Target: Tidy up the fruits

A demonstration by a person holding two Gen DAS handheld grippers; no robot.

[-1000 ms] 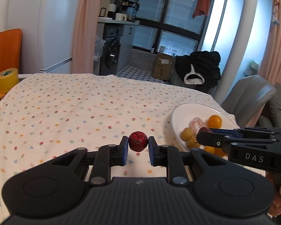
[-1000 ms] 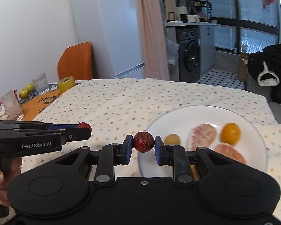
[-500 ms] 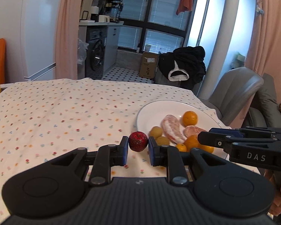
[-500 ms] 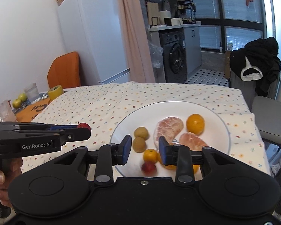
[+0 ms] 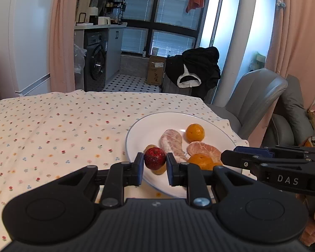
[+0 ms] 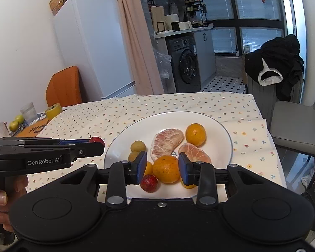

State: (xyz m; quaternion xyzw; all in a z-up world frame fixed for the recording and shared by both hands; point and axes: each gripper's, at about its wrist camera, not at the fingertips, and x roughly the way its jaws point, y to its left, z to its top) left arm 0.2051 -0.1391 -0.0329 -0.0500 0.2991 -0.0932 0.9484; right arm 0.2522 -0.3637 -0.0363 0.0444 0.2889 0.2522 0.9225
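My left gripper point(image 5: 155, 166) pinches a small red apple point(image 5: 155, 158), glossy and speckled, between its blue pads, held just above the near-left rim of the white plate point(image 5: 212, 126). My right gripper point(image 6: 162, 167) hangs over the plate's near edge with its jaws spread wide and nothing held. On the round, smooth plate I see 2 peeled citrus pieces with pale pithy skin point(image 6: 167, 142), a whole orange point(image 6: 195, 134), a larger orange point(image 6: 166, 169) framed between my right pads, small yellow-green fruits point(image 6: 138, 146) and another red fruit point(image 6: 148, 183). The table wears a soft, creased floral cloth point(image 5: 52, 130). Beyond stand a white fridge point(image 6: 94, 48), a washing machine point(image 6: 187, 67) and a grey chair point(image 5: 256, 98)
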